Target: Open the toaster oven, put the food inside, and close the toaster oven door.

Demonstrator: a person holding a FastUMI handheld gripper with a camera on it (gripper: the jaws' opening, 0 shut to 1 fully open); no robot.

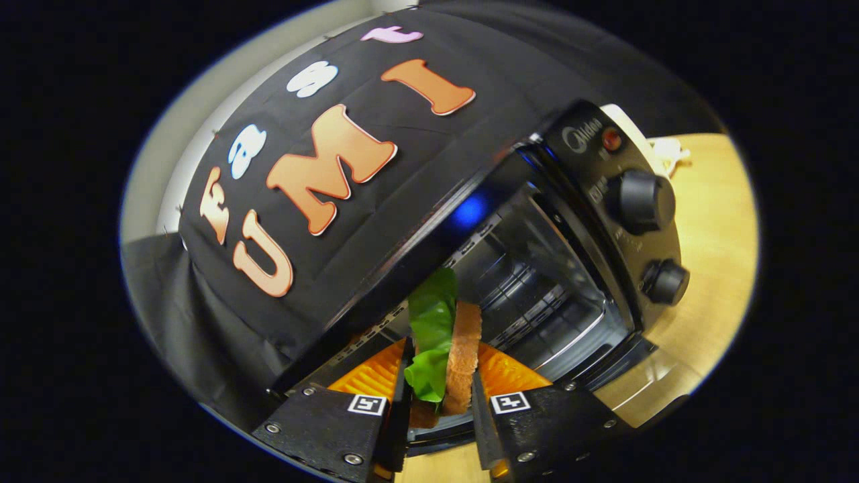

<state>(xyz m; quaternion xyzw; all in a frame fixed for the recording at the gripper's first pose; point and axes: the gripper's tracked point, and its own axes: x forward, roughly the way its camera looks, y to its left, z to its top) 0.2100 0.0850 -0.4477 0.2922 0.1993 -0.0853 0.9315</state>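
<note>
My gripper (439, 386) is shut on a sandwich (462, 355), a slice of brown bread with a green lettuce leaf (431, 329) pressed between the two fingers. The view is tilted. Just beyond the sandwich stands the black toaster oven (577, 221) with its door swung down and open. Its shiny inside (537, 288) with wire rack rails lies right ahead of the food. The lowered glass door (631, 382) shows below the opening, close to the fingers. Two round knobs (644, 200) and a red lamp sit on the oven's control panel.
The oven stands on a light wooden table (718, 235). A pale crumpled object (668, 154) lies on the table behind the oven. The black cloth wall (201, 308) hangs close behind and beside the oven.
</note>
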